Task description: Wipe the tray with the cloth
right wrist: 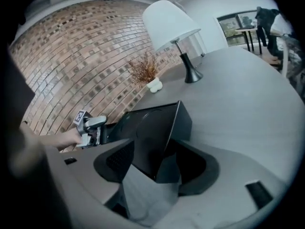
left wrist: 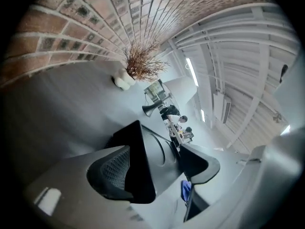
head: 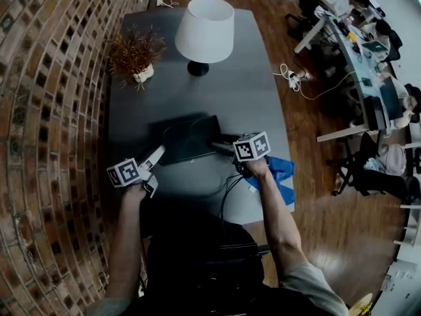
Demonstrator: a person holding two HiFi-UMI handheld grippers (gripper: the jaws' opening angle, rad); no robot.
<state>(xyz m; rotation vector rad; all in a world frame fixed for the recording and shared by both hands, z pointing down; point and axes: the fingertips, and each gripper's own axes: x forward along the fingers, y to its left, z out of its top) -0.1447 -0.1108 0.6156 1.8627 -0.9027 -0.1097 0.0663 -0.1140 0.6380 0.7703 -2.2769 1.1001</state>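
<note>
Tray corner at both grippers

Head view: the tray (head: 189, 140) lay mid-table, the cloth (head: 281, 171) near right of it. Left gripper view: the left gripper (left wrist: 155, 168) gaped wide around its corner, not pressing. Right gripper view: the right gripper (right wrist: 157, 167) pinched its corner.

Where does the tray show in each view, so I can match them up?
Head view: tray at picture centre, on the grey table.
Left gripper view: tray lower centre, its corner between the left tongs.
Right gripper view: tray centre, its corner between the right tongs.
Shared landmark: the dried plant, seen in all three views.
</note>
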